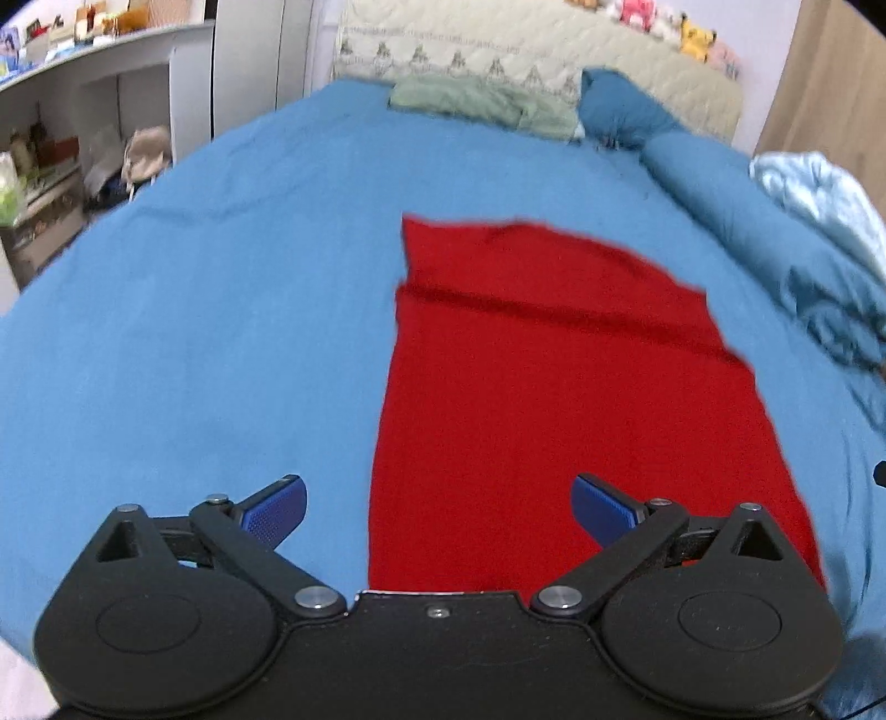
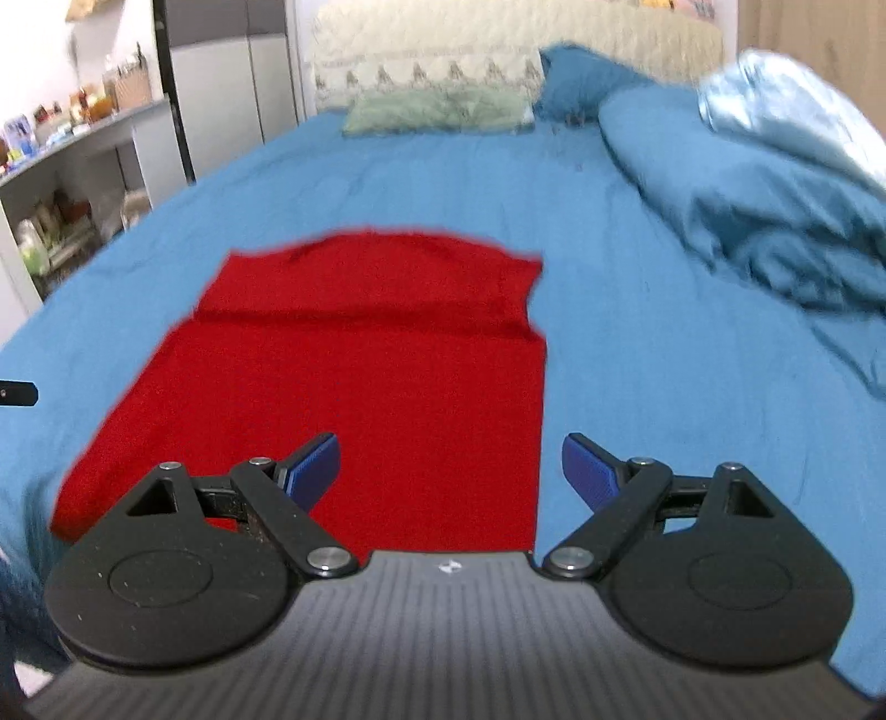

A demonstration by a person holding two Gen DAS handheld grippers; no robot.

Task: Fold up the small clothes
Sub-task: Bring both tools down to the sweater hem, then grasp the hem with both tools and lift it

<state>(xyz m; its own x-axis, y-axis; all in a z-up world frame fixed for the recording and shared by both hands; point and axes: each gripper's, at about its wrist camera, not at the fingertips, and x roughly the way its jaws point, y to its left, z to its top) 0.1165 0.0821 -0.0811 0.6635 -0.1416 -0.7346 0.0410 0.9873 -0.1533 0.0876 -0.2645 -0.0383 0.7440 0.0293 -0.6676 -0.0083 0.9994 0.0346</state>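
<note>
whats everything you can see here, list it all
red cloth: one, red, flat on the bed, far end folded over
bed sheet: one, blue, covers the bed
pillow: one, pale green, at the headboard
duvet: one, blue, bunched along the right side
headboard: one, cream, quilted
soft toys: several, pink and yellow, atop the headboard
shelves: one unit, white, left, cluttered
left gripper: fingers blue, open, empty
right gripper: fingers blue, open, empty

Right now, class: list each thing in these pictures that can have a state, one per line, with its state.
red garment: lying flat on the bed, a fold crease across its far part, held by neither gripper
left gripper: open, empty
right gripper: open, empty
blue duvet: bunched up at the bed's side
</note>
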